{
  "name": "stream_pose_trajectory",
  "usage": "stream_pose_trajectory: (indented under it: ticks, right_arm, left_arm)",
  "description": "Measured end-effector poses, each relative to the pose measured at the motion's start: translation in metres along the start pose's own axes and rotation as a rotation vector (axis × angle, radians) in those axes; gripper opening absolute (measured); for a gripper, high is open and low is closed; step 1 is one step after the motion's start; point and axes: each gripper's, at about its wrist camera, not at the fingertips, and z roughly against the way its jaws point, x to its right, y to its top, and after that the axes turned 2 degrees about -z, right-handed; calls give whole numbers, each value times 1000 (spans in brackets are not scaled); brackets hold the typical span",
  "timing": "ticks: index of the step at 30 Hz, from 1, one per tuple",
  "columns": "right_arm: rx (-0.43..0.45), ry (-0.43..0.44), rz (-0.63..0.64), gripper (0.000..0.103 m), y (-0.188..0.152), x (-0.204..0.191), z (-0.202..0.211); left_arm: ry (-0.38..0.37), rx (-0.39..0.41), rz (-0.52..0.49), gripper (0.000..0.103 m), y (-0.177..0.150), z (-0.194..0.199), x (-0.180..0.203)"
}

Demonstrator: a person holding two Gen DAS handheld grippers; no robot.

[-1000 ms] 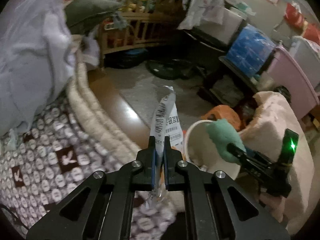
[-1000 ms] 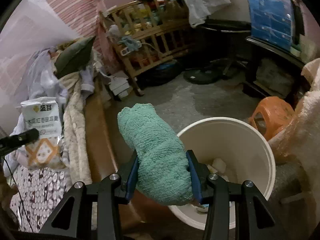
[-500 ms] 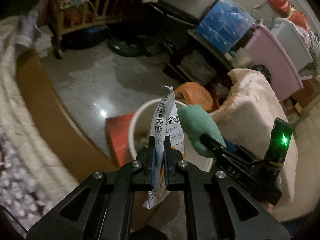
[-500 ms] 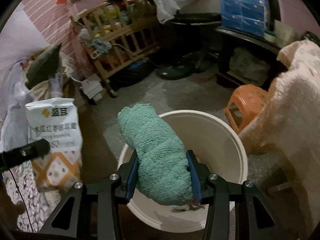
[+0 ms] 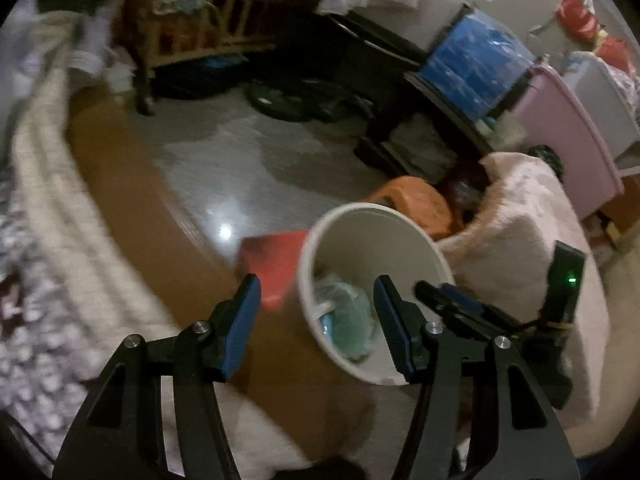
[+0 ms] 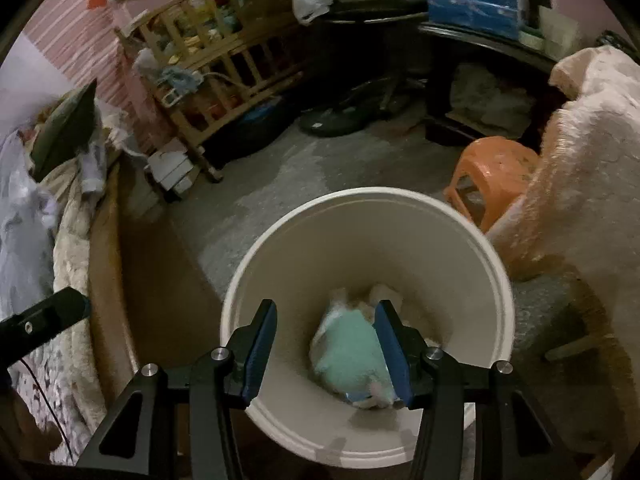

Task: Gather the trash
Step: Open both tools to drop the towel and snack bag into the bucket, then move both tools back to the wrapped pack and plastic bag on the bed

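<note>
The white bucket stands on the floor right under both grippers. At its bottom lies the green cloth, seen in the left wrist view too, blurred, with pale scraps beside it. My right gripper hangs over the bucket's mouth with its jaws opening and nothing between the pads. My left gripper is at the bucket's left rim, jaws opening wide and empty. I cannot pick out the snack bag for certain. The right gripper's fingers show by the bucket's right rim.
An orange stool and a pink fluffy blanket sit right of the bucket. A red box is at its left. The bed's wooden edge and bedding run along the left. A wooden crib stands at the back.
Both grippers sank toward the bucket and opened. The green cloth left the right jaws and now lies in the bucket. The snack bag is gone from the left jaws.
</note>
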Motion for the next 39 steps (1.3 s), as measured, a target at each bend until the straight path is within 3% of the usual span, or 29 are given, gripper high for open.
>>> stream_pose_trajectory:
  ticks: [8, 15, 20, 27, 35, 39]
  right_arm:
    - [11, 59, 126, 49, -7, -60, 8]
    - [24, 135, 261, 50, -20, -133, 19]
    - [4, 200, 366, 56, -37, -193, 18]
    - [-66, 300, 514, 58, -71, -278, 3]
    - [-173, 393, 603, 58, -104, -368, -29]
    - [-209, 433, 626, 59, -116, -422, -52]
  left_arm:
    - [213, 67, 46, 57, -24, 41, -62]
    - [336, 100, 111, 57, -51, 82, -122]
    - [391, 114, 192, 57, -70, 112, -170]
    - [473, 134, 317, 57, -105, 160, -243]
    - [586, 143, 492, 57, -144, 209, -343]
    - [591, 150, 582, 57, -155, 226, -393]
